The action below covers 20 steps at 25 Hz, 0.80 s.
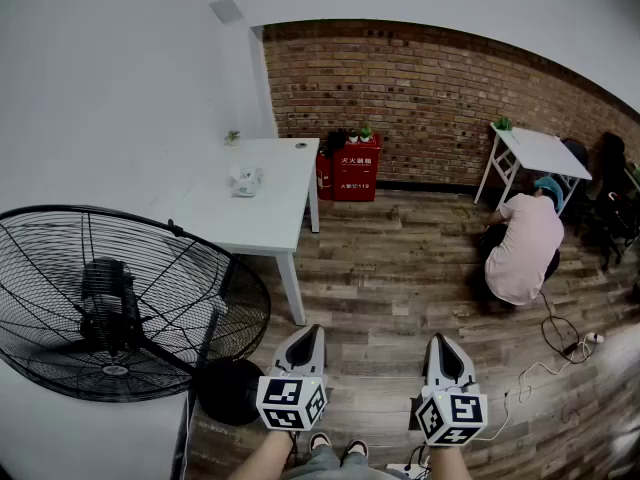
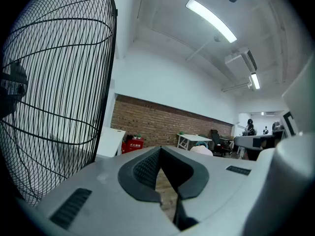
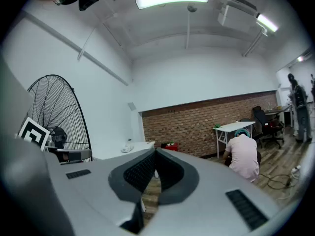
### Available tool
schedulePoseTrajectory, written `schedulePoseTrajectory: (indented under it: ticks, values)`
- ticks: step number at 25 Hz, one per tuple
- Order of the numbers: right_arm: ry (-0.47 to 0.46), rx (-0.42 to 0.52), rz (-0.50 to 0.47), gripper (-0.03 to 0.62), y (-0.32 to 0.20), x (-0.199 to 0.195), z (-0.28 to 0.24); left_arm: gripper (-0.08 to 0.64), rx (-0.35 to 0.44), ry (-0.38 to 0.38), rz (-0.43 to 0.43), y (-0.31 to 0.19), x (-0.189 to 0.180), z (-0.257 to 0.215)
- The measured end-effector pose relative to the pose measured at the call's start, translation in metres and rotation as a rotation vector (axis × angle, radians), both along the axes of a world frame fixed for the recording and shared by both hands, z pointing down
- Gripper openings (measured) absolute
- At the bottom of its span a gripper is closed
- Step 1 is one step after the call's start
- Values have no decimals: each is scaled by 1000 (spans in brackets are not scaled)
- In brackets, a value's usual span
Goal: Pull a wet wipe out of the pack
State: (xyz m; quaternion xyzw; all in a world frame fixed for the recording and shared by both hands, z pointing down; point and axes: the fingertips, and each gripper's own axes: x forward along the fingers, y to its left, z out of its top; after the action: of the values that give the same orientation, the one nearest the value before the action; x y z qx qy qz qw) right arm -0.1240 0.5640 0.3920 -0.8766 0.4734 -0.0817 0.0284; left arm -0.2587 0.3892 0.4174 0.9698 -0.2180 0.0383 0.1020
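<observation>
While the left gripper [image 1: 311, 332] and right gripper [image 1: 443, 342] hang with jaws pressed together, the crumpled wipe pack [image 1: 245, 180] lies far left on a smooth white table [image 1: 272, 220].

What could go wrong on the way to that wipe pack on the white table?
The big fan stands close beside the left gripper and could get bumped. A cable trails over the floor near the right gripper, a likely trip risk. Both grippers are shut; they must open before taking the wipe pack.

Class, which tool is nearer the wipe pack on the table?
Left. The left tool is well short of the wipe pack, slightly right; the right tool is farther right.
</observation>
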Motion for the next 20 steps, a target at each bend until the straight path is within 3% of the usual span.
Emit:
schedulePoseTrajectory:
  ticks: [20]
  values:
    - [-35,11,-2,2,-9,2,5,0,9,-10,17,-7,6,0]
